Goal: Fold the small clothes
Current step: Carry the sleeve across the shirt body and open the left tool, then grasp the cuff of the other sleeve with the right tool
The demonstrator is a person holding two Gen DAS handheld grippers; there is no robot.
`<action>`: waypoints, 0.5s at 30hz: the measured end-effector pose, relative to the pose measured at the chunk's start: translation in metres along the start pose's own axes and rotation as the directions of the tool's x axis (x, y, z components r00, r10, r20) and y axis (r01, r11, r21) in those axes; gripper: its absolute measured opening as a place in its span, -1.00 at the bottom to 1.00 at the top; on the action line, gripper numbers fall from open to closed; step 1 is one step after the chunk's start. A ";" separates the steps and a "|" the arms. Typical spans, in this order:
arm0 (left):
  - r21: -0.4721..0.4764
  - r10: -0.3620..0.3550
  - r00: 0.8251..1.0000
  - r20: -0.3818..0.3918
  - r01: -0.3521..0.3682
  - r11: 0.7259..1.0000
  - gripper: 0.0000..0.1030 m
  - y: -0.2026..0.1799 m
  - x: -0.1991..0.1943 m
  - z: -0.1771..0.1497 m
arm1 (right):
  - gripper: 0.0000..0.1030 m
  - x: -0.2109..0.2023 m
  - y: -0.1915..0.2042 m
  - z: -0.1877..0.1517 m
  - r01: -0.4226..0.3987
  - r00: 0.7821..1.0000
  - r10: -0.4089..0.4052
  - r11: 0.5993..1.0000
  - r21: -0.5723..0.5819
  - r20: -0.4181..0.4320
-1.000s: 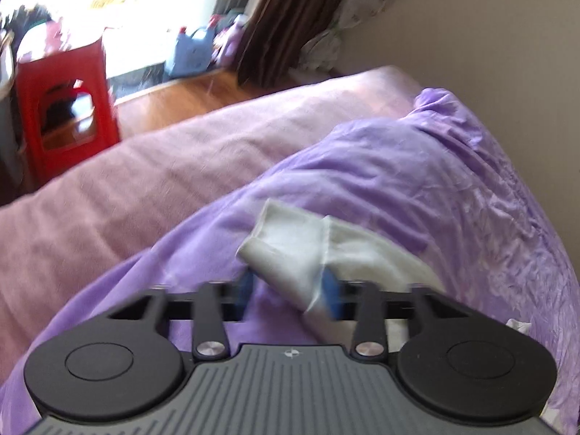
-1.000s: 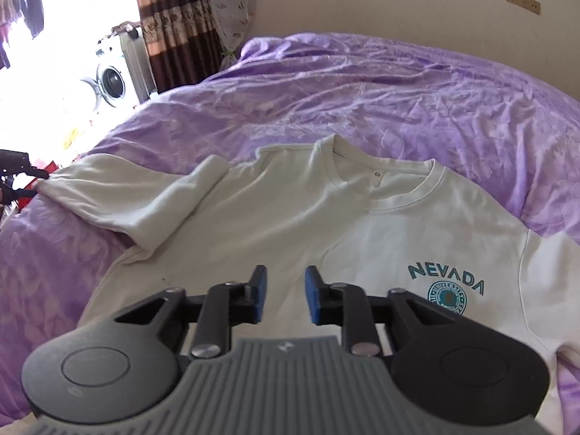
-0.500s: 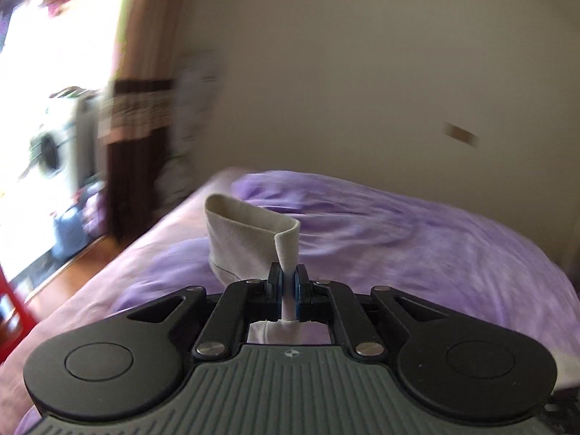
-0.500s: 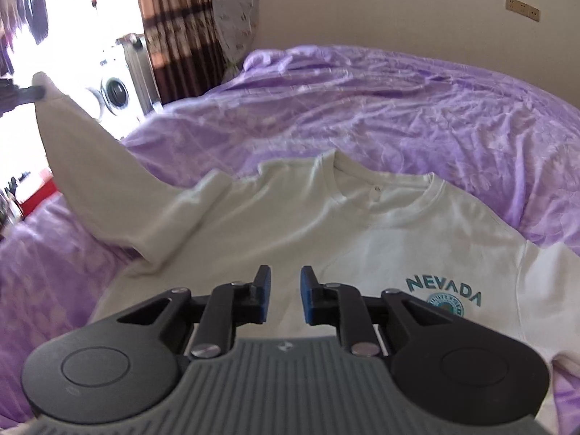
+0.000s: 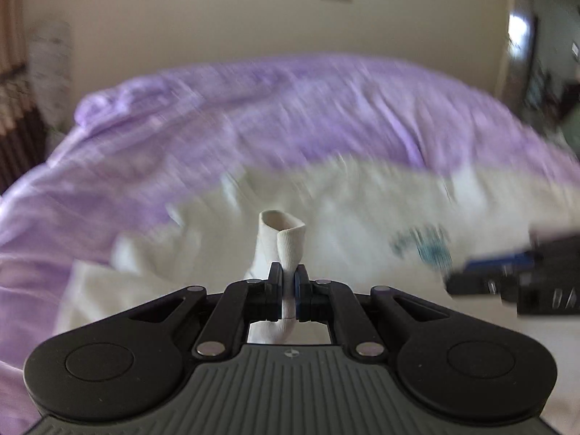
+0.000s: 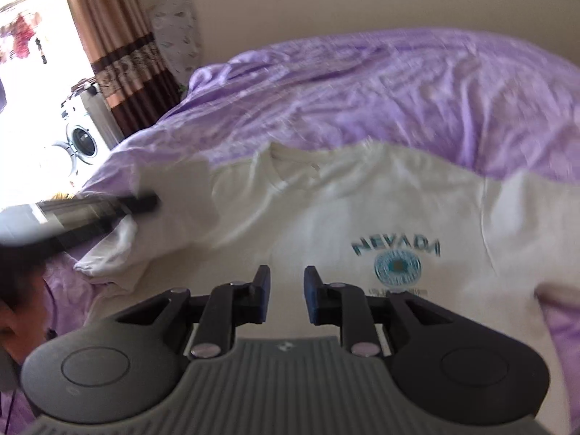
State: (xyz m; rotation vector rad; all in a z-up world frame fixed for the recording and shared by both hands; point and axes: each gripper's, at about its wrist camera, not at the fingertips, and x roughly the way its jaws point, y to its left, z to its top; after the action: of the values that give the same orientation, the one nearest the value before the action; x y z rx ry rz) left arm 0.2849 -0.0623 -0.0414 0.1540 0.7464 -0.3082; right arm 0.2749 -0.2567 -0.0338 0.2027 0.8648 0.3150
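L tongs [image 5: 288, 282] were pinching the sleeve cuff [image 5: 286, 232], lifted above the white shirt [image 6: 326, 217], which lay flat on the bed [image 6: 398, 90]. Shirt body lay ahead-right of L tongs. R tongs [image 6: 287, 290] were spread, empty, over its hem.

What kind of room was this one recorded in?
Most likely a bedroom at home. A white T-shirt lies spread on a bed with a purple cover, a curtain hangs at a bright window, and a washing machine stands just beyond.
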 end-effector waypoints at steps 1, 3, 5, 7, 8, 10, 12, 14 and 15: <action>0.017 -0.017 0.999 -0.034 0.017 1.000 -0.88 -0.003 0.010 -0.006 | -0.48 0.004 -0.004 -0.004 -0.004 1.000 0.004 1.000 0.014 -0.013; 0.022 -0.057 0.993 -0.101 0.060 0.998 -0.67 -0.004 0.020 -0.021 | -0.46 0.011 -0.010 -0.010 -0.010 0.999 0.011 1.000 0.029 -0.039; -0.022 -0.116 0.983 -0.145 0.114 0.993 -0.55 -0.003 0.025 -0.028 | -0.44 0.020 -0.011 -0.016 -0.014 0.998 0.016 0.999 0.038 -0.063; -0.043 -0.184 0.970 -0.161 0.179 0.983 -0.23 0.003 0.020 -0.028 | -0.38 0.025 -0.011 -0.020 -0.023 0.996 0.026 0.999 0.047 -0.080; -0.051 -0.208 0.966 -0.154 0.202 0.978 -0.03 0.007 0.015 -0.027 | -0.34 0.027 -0.011 -0.020 -0.029 0.996 0.033 0.998 0.054 -0.086; -0.053 -0.237 0.963 -0.125 0.232 0.971 0.12 0.016 -0.002 -0.024 | -0.26 0.029 -0.010 -0.019 -0.048 0.994 0.055 0.997 0.068 -0.095; -0.043 -0.230 0.969 -0.091 0.227 0.973 0.13 0.030 -0.020 -0.017 | -0.10 0.034 -0.010 -0.017 -0.066 0.991 0.076 0.994 0.088 -0.108; -0.033 -0.179 0.982 -0.056 0.178 0.984 0.14 0.043 -0.032 -0.010 | 0.04 0.041 -0.010 -0.012 -0.087 0.986 0.105 0.987 0.139 -0.128; -0.027 -0.142 0.989 -0.043 0.141 0.990 0.14 0.054 -0.038 -0.007 | 0.04 0.046 -0.011 -0.011 -0.100 0.982 0.124 0.980 0.171 -0.139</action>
State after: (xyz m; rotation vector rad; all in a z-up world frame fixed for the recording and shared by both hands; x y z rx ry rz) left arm 0.2720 -0.0014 -0.0191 0.0856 0.8073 -0.4323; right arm 0.2967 -0.2508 -0.0766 0.3856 1.0307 0.3682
